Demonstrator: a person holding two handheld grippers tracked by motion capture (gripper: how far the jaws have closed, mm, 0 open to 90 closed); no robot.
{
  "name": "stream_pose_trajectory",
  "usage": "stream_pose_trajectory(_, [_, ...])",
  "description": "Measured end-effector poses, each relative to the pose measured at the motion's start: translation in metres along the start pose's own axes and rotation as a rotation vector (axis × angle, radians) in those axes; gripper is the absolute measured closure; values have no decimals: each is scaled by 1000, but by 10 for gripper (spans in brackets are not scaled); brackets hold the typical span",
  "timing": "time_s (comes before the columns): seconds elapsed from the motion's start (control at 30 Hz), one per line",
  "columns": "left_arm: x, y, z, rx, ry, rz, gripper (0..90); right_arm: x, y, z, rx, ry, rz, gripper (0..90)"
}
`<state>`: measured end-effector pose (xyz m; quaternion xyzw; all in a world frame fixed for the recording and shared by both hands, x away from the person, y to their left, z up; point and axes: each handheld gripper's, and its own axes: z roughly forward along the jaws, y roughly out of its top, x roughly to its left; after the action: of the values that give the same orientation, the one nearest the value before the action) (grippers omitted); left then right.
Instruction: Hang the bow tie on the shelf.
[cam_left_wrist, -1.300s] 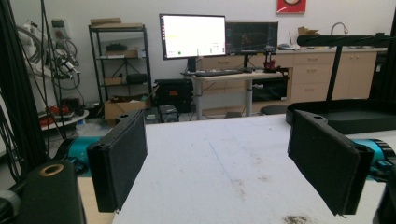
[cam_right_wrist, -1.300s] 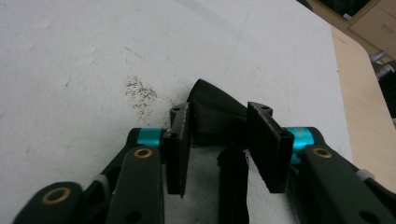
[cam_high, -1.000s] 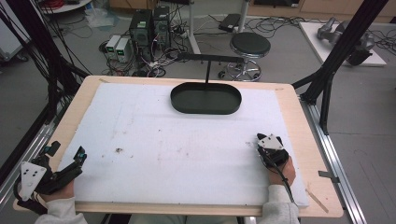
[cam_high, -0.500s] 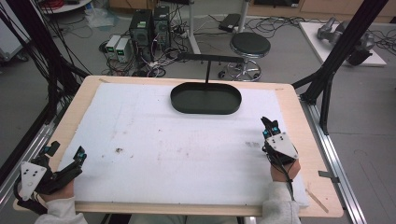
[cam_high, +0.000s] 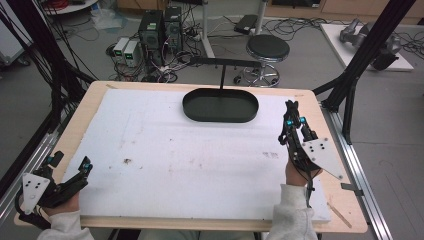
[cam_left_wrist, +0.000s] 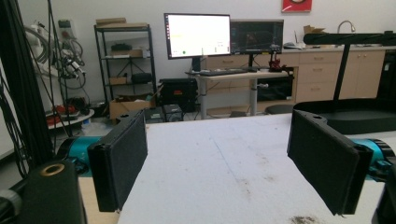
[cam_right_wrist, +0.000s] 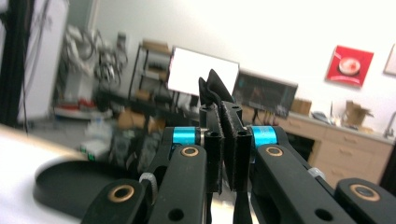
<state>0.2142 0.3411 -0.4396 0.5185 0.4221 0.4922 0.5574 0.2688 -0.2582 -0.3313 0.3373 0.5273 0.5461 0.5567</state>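
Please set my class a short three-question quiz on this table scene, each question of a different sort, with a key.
1. True or false: the right gripper has its jaws wide apart.
2. What dark thing lies at the far side of the white mat? A) bowl B) oval tray C) book
3. Which gripper has open jaws?

Key:
1. False; they are shut, with nothing seen between them.
2. B, the oval tray.
3. The left gripper.

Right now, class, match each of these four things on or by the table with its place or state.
Things:
1. left gripper
2. right gripper
3. black oval tray
4. round stool

Places or states:
A. on the floor beyond the table
B. jaws shut, raised at the right side
C. far middle of the white mat
D. jaws open, at the near left corner

Pairs: 1-D, 2-B, 3-C, 4-A
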Motion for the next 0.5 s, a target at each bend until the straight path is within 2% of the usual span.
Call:
stream_pose_trajectory(0.1, [0,0,0,0,0,0,202,5,7,8,-44,9,26,880])
stream_pose_trajectory(0.27, [1,-1,2,2,3,-4,202,13,13,32,-58,24,70,881])
stream_pose_trajectory(0.43, [1,-1,1,2,7,-2,202,21,22,58,-78,25,76,880])
stream_pose_trajectory(0.5, [1,-1,1,1,6,-3,202,21,24,69,-77,39,111,880])
